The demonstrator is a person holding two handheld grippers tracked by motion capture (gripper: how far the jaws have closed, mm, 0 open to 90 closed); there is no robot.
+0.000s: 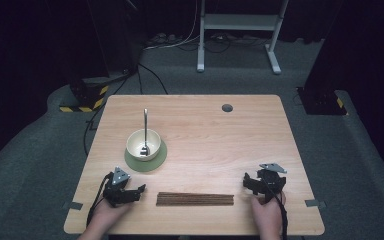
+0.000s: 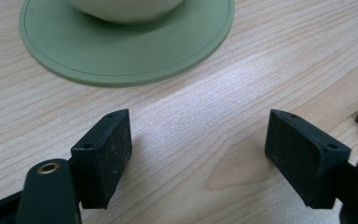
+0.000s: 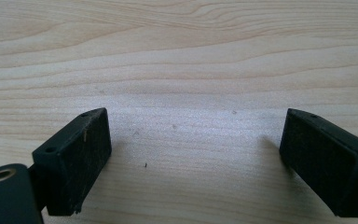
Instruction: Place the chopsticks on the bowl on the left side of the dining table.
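Notably, both tools were released at inspection. The left gripper point(image 1: 139, 190) rested on the light wooden table point(image 1: 260, 130) with jaws spread wide and nothing between them; the right gripper point(image 1: 247, 181) stood likewise, jaws apart over bare wood. The bundle of dark brown wooden chopsticks point(image 1: 195, 199) lay flat near the table's near edge, between the two grippers, its long axis running left to right. Its left end sat just beside the left gripper, which appeared the nearer tool; the right end lay somewhat farther from the right gripper. A cream ceramic bowl point(image 1: 143, 144) holding a metal spoon point(image 1: 145, 131) stood on a round green coaster point(image 2: 121, 60), farther off at left.
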